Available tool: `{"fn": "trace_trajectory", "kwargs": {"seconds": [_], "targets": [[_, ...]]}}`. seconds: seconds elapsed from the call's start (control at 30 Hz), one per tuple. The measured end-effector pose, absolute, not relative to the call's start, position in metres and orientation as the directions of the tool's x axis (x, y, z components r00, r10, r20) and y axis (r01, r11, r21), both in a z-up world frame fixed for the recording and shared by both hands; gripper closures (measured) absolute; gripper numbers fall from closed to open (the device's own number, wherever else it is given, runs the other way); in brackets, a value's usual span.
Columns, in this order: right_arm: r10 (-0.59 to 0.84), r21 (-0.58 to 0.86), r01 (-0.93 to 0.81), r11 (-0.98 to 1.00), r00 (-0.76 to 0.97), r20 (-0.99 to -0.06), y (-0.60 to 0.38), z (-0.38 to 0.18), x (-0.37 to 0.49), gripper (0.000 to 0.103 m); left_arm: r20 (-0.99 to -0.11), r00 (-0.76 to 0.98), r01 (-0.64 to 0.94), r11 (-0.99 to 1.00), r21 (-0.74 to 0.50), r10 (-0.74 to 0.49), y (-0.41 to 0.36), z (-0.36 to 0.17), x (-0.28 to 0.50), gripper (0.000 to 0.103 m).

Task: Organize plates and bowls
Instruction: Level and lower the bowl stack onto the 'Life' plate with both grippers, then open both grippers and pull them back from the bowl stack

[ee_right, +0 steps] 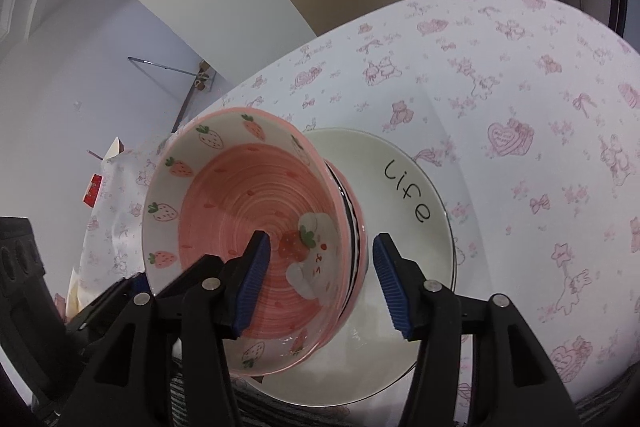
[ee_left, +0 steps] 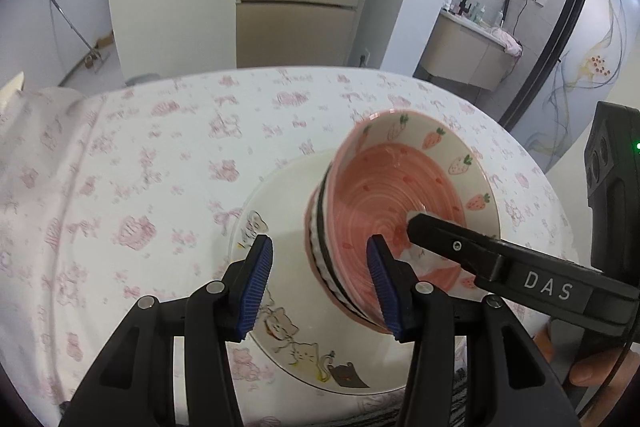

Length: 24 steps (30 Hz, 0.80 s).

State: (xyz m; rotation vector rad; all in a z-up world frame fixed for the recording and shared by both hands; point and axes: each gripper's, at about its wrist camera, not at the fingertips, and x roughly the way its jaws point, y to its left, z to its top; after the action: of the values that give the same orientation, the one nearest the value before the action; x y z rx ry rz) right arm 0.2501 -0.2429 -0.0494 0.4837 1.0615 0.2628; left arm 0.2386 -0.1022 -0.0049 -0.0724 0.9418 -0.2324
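We see the counter (ee_left: 120,155) under its pink-printed cloth filling the middle of both views, bare apart from one pile. On it, lower centre, lies a white plate (ee_left: 280,195); a second seems to lie under it, though we cannot be sure. The pink strawberry bowl (ee_left: 400,195) sits tilted over the plate, with a dark-striped bowl (ee_left: 320,247) nested beneath. We judge the gathering nearly done; the bowls want settling flat.

The right claw (ee_right: 320,283) reaches in from lower right in the left view, one finger inside the bowl, jaws wide astride its wall, not gripping. The left claw (ee_left: 320,283) spans the bowls' near wall at lower centre, also open.
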Motion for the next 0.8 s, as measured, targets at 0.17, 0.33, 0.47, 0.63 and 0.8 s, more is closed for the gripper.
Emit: {"fn": "trace_trajectory", "kwargs": {"seconds": [0.17, 0.33, 0.47, 0.63, 0.8], "targets": [[0.366, 0.412, -0.014, 0.911, 0.488, -0.793, -0.231, -0.04, 0.248, 0.049, -0.779, 0.58, 0.154, 0.971, -0.184, -0.24, -0.091, 0.005, 0.238, 0.051], [0.334, 0.348, -0.084, 0.934, 0.553, -0.763, -0.224, -0.026, 0.237, 0.031, -0.71, 0.663, 0.205, 0.97, -0.131, -0.236, -0.086, 0.023, 0.217, 0.051], [0.298, 0.302, -0.105, 0.947, 0.633, -0.715, -0.227, -0.008, 0.224, 0.026, -0.595, 0.763, 0.21, 0.968, -0.137, -0.25, -0.073, 0.044, 0.192, 0.036], [0.243, 0.222, -0.136, 0.966, 0.779, -0.578, -0.232, 0.029, 0.194, 0.012, -0.358, 0.9, 0.229, 0.968, -0.1, -0.25, -0.056, 0.074, 0.156, 0.016], [0.186, 0.129, -0.148, 0.981, 0.914, -0.361, -0.235, 0.063, 0.156, 0.0, -0.166, 0.954, 0.247, 0.969, -0.026, -0.248, -0.05, 0.094, 0.117, 0.012]]}}
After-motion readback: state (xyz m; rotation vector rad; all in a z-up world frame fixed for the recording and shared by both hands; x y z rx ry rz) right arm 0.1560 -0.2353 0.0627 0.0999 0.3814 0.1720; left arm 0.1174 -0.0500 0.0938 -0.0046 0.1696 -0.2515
